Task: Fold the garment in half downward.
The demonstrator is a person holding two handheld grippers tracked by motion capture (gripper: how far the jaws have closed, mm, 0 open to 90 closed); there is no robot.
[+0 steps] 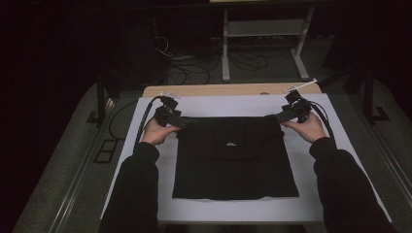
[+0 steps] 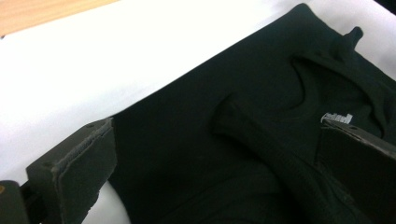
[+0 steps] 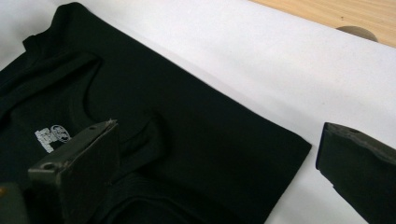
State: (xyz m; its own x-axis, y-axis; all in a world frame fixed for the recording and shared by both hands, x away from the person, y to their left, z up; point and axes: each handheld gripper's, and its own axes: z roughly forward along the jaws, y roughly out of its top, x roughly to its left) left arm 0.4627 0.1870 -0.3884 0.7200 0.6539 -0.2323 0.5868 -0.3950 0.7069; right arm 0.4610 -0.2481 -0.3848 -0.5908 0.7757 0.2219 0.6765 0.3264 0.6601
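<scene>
We've got a soft black cotton T-shirt [image 1: 235, 158] folded into a neat rectangle, lying flat in the middle of the smooth white sheet [image 1: 209, 106] that covers the pale wooden table [image 1: 228, 90]. The left gripper [image 1: 187, 123] sits at the shirt's far left corner and the right gripper [image 1: 273, 117] at its far right one. Both have their padded black jaws spread wide with nothing pinched (the small white neck label [image 2: 337, 117] peeks out of the collar).

A folded black garment [image 1: 235, 158] lies flat on the white-covered table [image 1: 316, 204]. The left gripper [image 1: 180, 121] sits at its upper left corner and the right gripper [image 1: 278, 117] at its upper right corner, each held in a dark-sleeved hand
</scene>
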